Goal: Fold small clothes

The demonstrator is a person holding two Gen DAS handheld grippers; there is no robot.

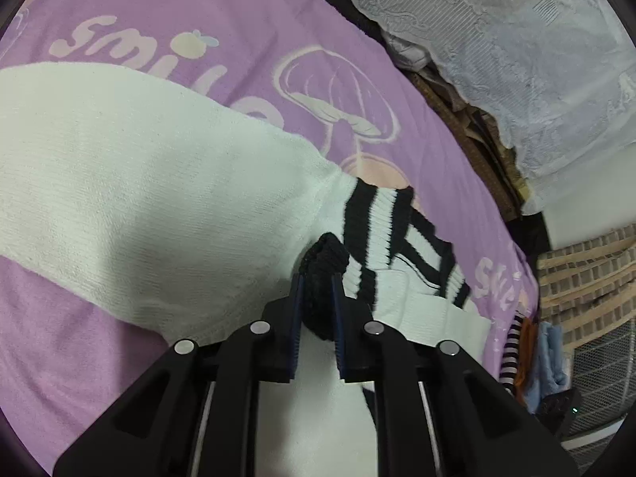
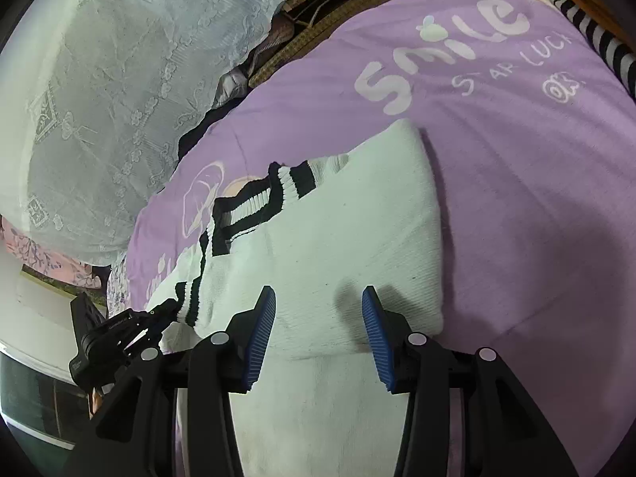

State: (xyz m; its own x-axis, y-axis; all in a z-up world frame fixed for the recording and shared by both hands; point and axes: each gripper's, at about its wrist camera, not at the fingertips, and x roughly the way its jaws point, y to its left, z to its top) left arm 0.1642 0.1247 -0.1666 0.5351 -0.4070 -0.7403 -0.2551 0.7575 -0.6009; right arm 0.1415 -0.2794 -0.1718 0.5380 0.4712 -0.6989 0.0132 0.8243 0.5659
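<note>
Left gripper point(image 1: 317, 278) jaws pinch sweater point(image 1: 139, 198) hem | right gripper point(image 2: 318, 298) straddles it

1. The purple blanket point(image 2: 516, 167) carries the pale word "Smile" point(image 2: 441, 55), printed large, in the right wrist view.
2. Beneath that word, thin outline capitals read "STAR LUCK" point(image 2: 512, 65), the last letters running toward the frame's edge.
3. A small outline mark point(image 2: 562, 87) sits under those capitals; it cannot be read.
4. In the left wrist view, the same blanket point(image 1: 246, 28) shows "Smile" point(image 1: 131, 51) again, its end partly covered by white knit.
5. A third, partial "Smi…" point(image 1: 497, 282) appears near the blanket's right edge.
</note>
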